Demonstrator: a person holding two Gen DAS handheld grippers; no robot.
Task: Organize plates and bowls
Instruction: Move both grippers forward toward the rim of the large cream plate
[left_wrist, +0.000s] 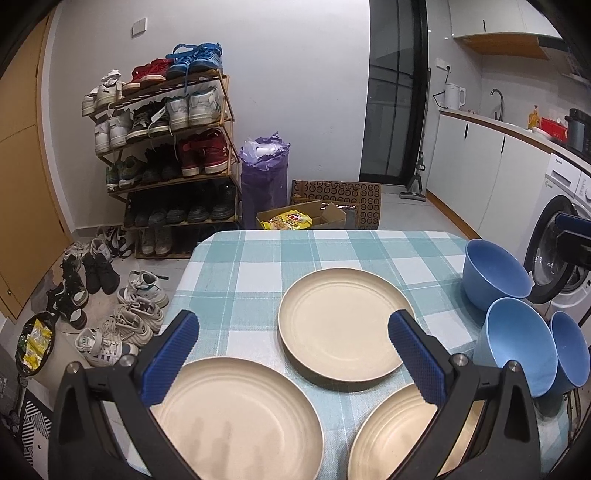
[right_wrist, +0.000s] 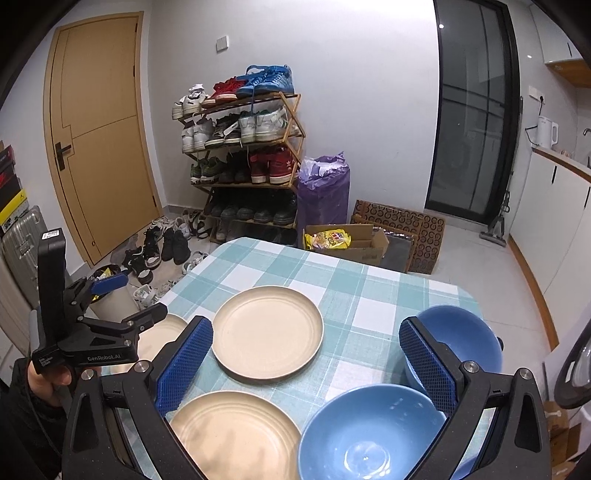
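Both my grippers, left (left_wrist: 291, 354) and right (right_wrist: 306, 363), hang spread and empty. The plates (left_wrist: 236, 417) lie under the left, the bowls (right_wrist: 373, 432) under the right, at the table's (left_wrist: 258, 258) near edge

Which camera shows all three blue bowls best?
The left wrist view: it shows the far bowl, middle bowl and near bowl apart. The right wrist view shows two, partly behind the right hand-held gripper.

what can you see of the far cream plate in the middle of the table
The far round cream plate looks like matte plastic or wheat-fibre ware, with a low raised rim, faint concentric rings and a darker underside edge. It lies flat, upright and empty on the teal-and-white checked tablecloth. It stands apart from the two nearer plates and the bowls; neither gripper touches it.
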